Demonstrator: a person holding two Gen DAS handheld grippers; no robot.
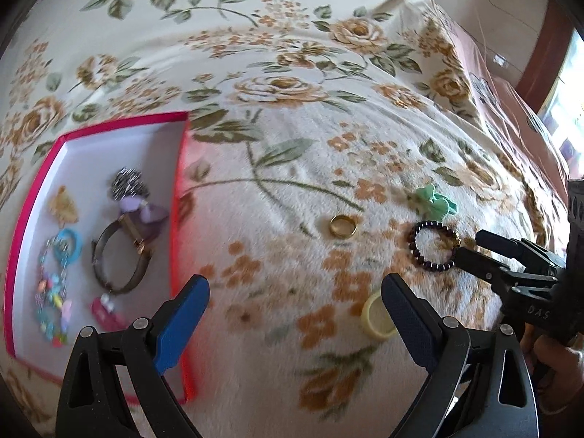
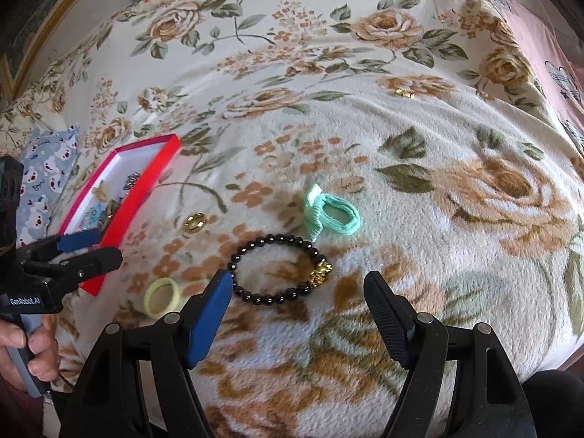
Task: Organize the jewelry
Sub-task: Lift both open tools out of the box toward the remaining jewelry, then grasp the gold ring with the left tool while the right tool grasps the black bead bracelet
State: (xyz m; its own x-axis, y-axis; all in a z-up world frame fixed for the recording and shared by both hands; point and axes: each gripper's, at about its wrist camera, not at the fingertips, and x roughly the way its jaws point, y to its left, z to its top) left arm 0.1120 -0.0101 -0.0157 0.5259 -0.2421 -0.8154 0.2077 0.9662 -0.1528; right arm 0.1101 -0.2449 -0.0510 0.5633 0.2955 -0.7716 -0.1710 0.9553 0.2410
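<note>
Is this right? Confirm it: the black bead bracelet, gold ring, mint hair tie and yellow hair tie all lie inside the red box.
Not right. The black bead bracelet, gold ring, mint hair tie and yellow hair tie all lie on the floral blanket, outside the red box. The right wrist view shows this.

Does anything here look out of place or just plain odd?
Yes: a small gold piece lies alone far up the blanket, away from the red box and from the ring, bead bracelet and hair ties still lying loose. Nothing looks broken.
</note>
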